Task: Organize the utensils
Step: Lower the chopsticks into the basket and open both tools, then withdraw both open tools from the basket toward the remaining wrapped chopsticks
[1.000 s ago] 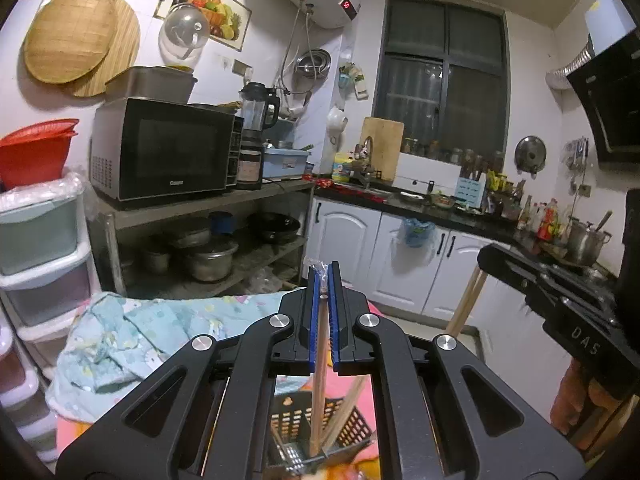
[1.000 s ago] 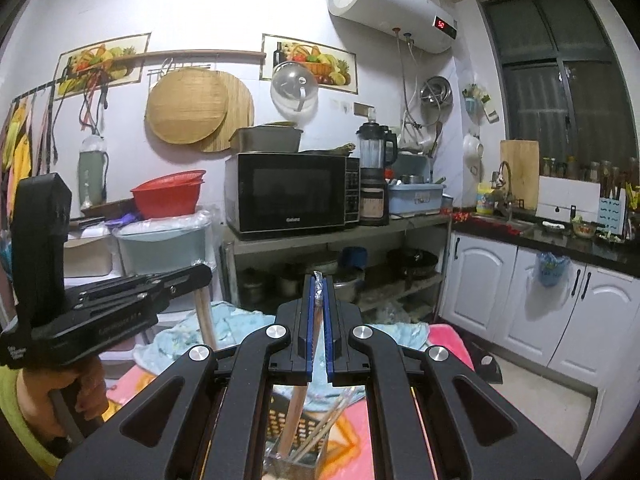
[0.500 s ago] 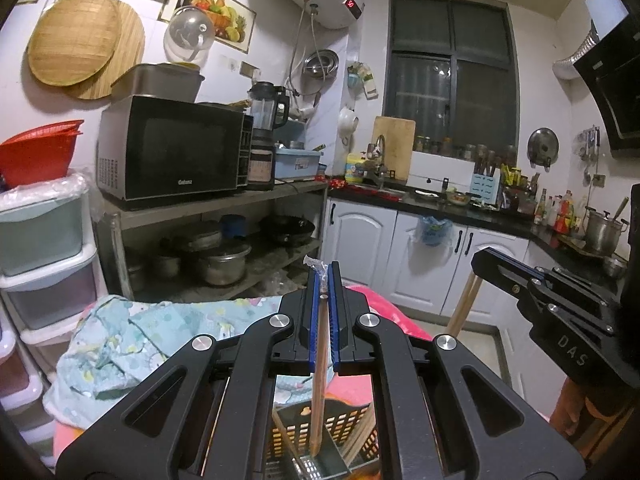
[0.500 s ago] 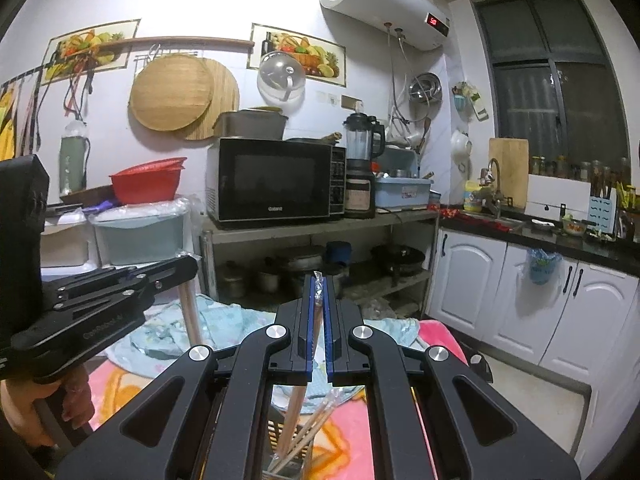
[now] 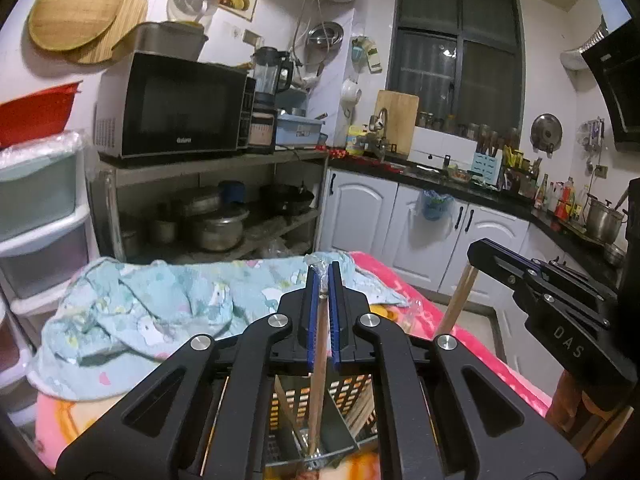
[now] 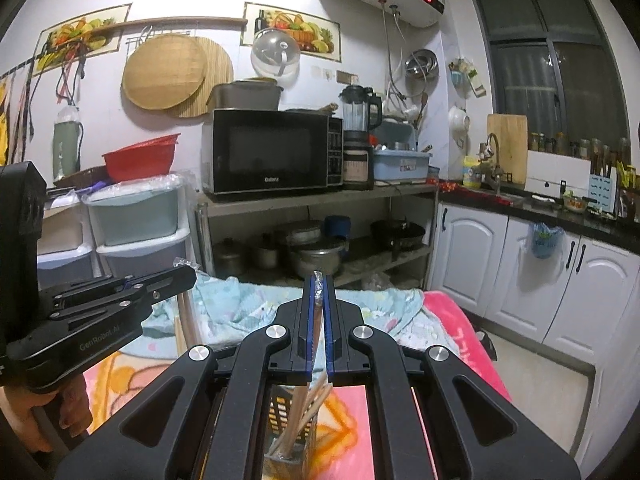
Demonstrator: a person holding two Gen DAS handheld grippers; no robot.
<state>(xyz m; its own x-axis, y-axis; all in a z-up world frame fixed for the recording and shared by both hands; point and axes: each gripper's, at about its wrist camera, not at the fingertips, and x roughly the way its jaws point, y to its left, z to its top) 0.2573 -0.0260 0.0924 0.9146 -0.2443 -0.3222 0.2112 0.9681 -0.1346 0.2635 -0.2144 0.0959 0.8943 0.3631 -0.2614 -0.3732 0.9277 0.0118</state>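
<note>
I read both grippers as clamped, each on one stick. The left gripper [image 5: 320, 312] has its blue-padded fingers [image 5: 311, 320] pressed together on a long light-wood chopstick [image 5: 318, 380]. The right gripper [image 6: 318, 320] is likewise closed on a second light-wood chopstick [image 6: 310, 364], w/ a scrap of clear wrap showing at the top of each.

Key relation: each stick's long axis runs near-vertical, hanging down from the fingers, approx. perpendicular to the line the fingers point along. The target, a dark perforated utensil holder w/ metal dividers [image 5: 288, 408], sits directly below the left fingers on the pink patterned blanket [image 5: 472, 344] that covers the table. In the left wrist view the lower tip of the left stick is already inside a compartment, at or close to the holder floor; I cannot tell if it touches. In the right wrist view the right stick leans slightly and enters the same holder [image 6: 282, 416], beside other chopsticks standing there.

Both hands are about equally near; the right unit appears at the right edge of the left view, the left unit at the left edge of the right view. A crumpled pale-blue printed cloth [image 5: 140, 312] lies beyond the holder, clear of the drop path.

Judgement: next step is release, straight down, no sideways correction reqd. Risk: stick tipping against a divider on release.
</note>
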